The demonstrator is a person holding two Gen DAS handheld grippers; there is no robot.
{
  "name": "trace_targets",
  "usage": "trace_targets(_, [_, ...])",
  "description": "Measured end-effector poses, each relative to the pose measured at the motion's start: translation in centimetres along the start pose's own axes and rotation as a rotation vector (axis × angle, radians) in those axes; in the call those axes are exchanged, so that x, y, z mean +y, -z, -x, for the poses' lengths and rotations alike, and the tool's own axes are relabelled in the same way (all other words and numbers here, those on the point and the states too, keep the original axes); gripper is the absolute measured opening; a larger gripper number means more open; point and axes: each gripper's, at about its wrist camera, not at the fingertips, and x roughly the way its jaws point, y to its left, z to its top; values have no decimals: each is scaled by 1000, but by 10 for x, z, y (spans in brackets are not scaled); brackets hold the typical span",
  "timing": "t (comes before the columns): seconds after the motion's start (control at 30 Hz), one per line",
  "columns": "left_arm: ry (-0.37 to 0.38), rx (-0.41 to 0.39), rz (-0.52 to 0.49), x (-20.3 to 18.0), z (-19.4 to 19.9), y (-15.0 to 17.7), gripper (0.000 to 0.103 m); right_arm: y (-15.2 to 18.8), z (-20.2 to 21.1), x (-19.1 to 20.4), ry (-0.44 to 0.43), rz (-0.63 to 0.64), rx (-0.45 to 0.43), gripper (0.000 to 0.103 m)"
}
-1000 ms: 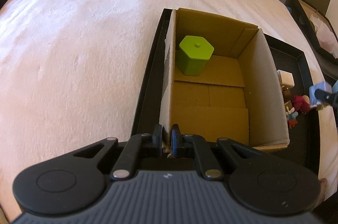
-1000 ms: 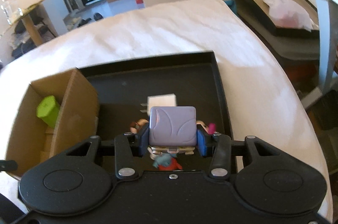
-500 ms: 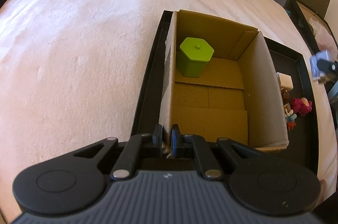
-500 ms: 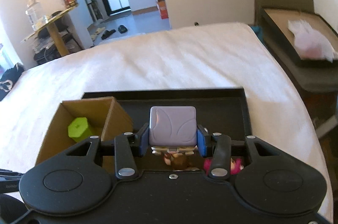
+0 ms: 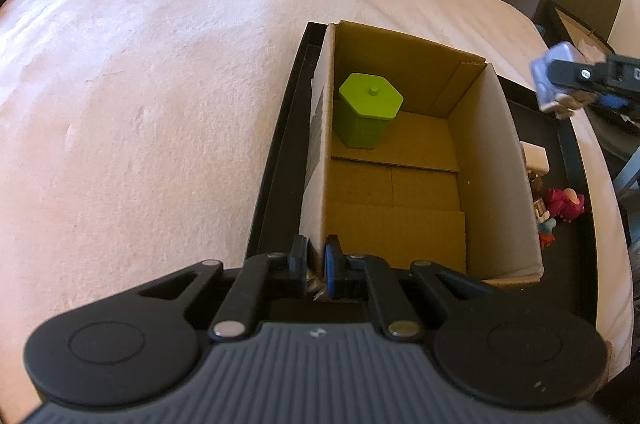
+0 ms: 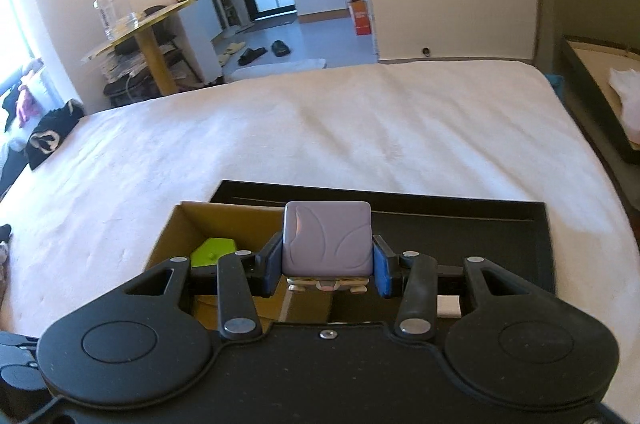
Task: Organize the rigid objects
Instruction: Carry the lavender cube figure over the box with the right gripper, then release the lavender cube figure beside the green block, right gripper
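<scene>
Right gripper [image 6: 326, 270] clamps lilac cube [image 6: 327, 238] — left gripper [image 5: 316, 262] pinches cardboard box [image 5: 494, 160] (near wall).

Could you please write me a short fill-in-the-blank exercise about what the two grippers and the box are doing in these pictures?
1. The left gripper is shut on the near ____ of the cardboard box.
2. The only thing inside the box is a ____ hexagonal container.
3. The right gripper is shut on a ____ cube toy.
4. The box stands in a ____ tray.

Missing words: wall; green; lilac; black
</scene>
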Motion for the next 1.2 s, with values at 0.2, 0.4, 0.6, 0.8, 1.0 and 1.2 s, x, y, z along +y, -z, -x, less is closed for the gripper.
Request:
trace_targets(0.2, [19, -6, 16, 4, 0, 1, 8, -3, -10, 23, -47, 37, 5, 43])
trace_targets(0.4, [35, -16, 27, 8, 0, 2, 9, -1, -26, 48, -97, 105, 37, 43])
trace_targets(0.6, [53, -17, 36, 12, -1, 2, 9, 6, -40, 63, -80, 163, 63, 43])
trace_targets(0.8, [65, -19, 41, 15, -3, 1, 10, 12, -52, 67, -18, 205, 63, 43])
trace_targets(1.0, [73, -27, 39, 15, -3, 1, 12, 19, -46, 68, 17, 233, 45, 45])
trace_targets(1.2, [75, -19, 56, 17, -5, 0, 12, 14, -26, 60, -2, 186, 23, 45])
